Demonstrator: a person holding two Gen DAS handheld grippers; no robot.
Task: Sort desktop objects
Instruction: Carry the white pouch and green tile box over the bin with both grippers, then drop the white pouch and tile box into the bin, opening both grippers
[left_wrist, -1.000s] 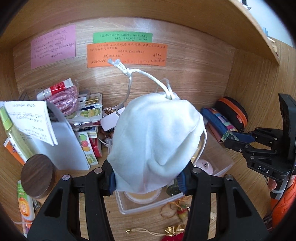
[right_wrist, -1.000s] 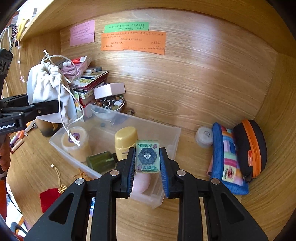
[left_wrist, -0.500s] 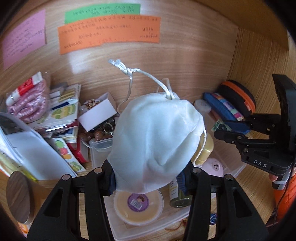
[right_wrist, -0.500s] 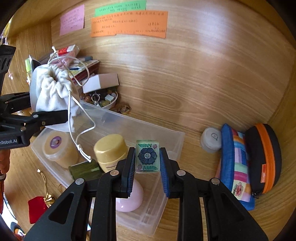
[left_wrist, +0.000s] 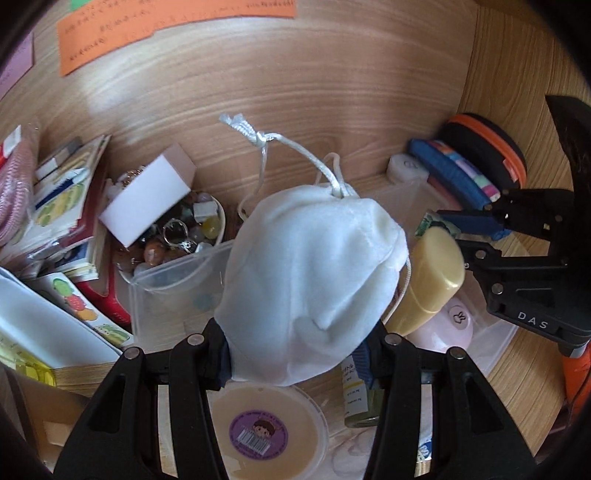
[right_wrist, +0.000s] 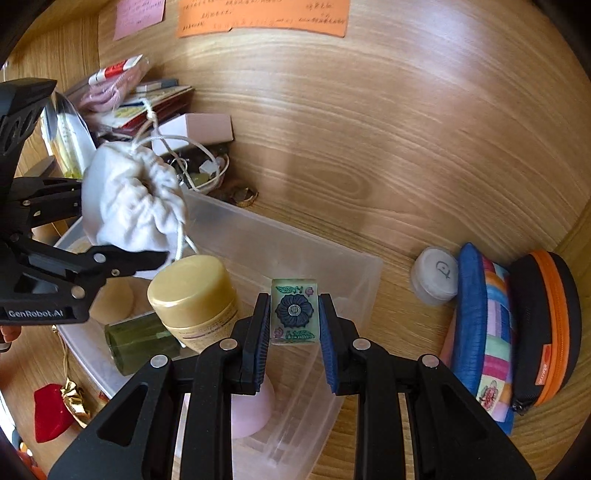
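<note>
My left gripper (left_wrist: 295, 350) is shut on a white drawstring pouch (left_wrist: 314, 273), held over the left part of a clear plastic bin (left_wrist: 166, 273). The right wrist view shows that pouch (right_wrist: 133, 206) with its cord hanging into the bin (right_wrist: 295, 240). My right gripper (right_wrist: 294, 321) is shut on a green tile with a dark flower (right_wrist: 294, 306), above the bin's right half. In the bin lie a yellow-capped jar (right_wrist: 192, 280), a green bottle (right_wrist: 140, 343), a pink round piece (right_wrist: 255, 413) and a tub with a purple sticker (left_wrist: 266, 424).
Behind the bin stand a bowl of trinkets (left_wrist: 177, 236), a white box (left_wrist: 147, 199) and a stack of booklets (left_wrist: 62, 206). To the right are a small white pot (right_wrist: 436, 277), a striped blue pouch (right_wrist: 480, 332) and a black-and-orange case (right_wrist: 546, 325). A red pouch (right_wrist: 51, 410) lies front left.
Both grippers have come down and forward over the clear bin, which now fills more of each view. The pouch and the tile stay gripped as before.
</note>
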